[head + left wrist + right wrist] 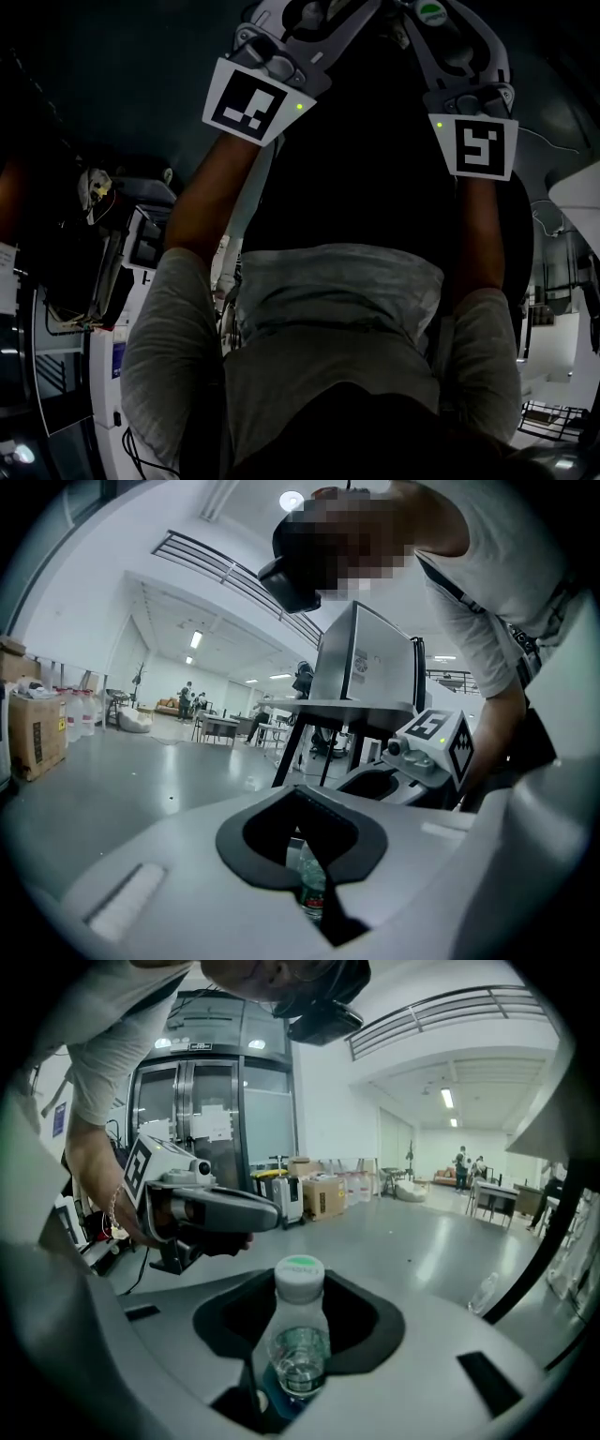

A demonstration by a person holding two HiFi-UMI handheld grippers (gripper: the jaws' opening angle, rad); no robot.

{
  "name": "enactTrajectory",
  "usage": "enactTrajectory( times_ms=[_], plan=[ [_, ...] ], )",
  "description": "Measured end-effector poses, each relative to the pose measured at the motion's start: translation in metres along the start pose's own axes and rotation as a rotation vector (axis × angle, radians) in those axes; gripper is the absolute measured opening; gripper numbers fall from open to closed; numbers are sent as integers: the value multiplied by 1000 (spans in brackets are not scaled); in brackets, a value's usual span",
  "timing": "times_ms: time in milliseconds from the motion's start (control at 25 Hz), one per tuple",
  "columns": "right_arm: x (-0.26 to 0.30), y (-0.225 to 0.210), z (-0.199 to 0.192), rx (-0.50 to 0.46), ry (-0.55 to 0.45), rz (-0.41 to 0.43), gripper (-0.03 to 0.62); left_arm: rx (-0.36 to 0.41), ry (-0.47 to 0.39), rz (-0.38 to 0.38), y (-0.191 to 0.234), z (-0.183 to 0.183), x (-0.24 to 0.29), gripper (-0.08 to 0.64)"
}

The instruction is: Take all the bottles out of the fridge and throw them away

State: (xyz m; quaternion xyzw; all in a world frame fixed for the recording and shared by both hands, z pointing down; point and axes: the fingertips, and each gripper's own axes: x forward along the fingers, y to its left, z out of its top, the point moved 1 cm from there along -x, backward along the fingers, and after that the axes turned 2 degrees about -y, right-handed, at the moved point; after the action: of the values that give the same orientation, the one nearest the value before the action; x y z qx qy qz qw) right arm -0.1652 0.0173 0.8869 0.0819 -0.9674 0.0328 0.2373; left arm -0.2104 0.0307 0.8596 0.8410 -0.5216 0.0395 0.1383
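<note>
Right gripper [292, 1393]: fingers clamp the clear water bottle [300, 1340], long axis upright, cap at 12 o'clock. Left gripper [321, 919]: fingers appear to clamp a red-labelled bottle [312, 891], seated at 6 o'clock. No bin is visible.

The right gripper [298, 1312] has a smooth, matt grey plastic shell with a dull black lining, and the left gripper [309, 846] looks the same. I see a clear bottle [300, 1358] of glossy plastic with a matt white cap [299, 1277], and a crinkled bottle [307, 869] of thin clear plastic. The floor [122, 780] is polished and glossy. The shirt [328, 309] is pale cloth. The box [37, 738] is plain cardboard.
</note>
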Motion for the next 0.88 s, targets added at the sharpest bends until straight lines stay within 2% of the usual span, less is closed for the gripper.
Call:
enactTrajectory(
  times_ms=[200,640,880],
  plan=[
    [30,-12,-32,-5,9,16,158,-1,13,-8,23,-34,14,9],
    [44,-8,-82,-12,75,91,158,-7,47,-15,30,-77,22,8],
    [49,-15,-84,19,33,59,158,-19,33,-7,29,-77,29,9]
  ],
)
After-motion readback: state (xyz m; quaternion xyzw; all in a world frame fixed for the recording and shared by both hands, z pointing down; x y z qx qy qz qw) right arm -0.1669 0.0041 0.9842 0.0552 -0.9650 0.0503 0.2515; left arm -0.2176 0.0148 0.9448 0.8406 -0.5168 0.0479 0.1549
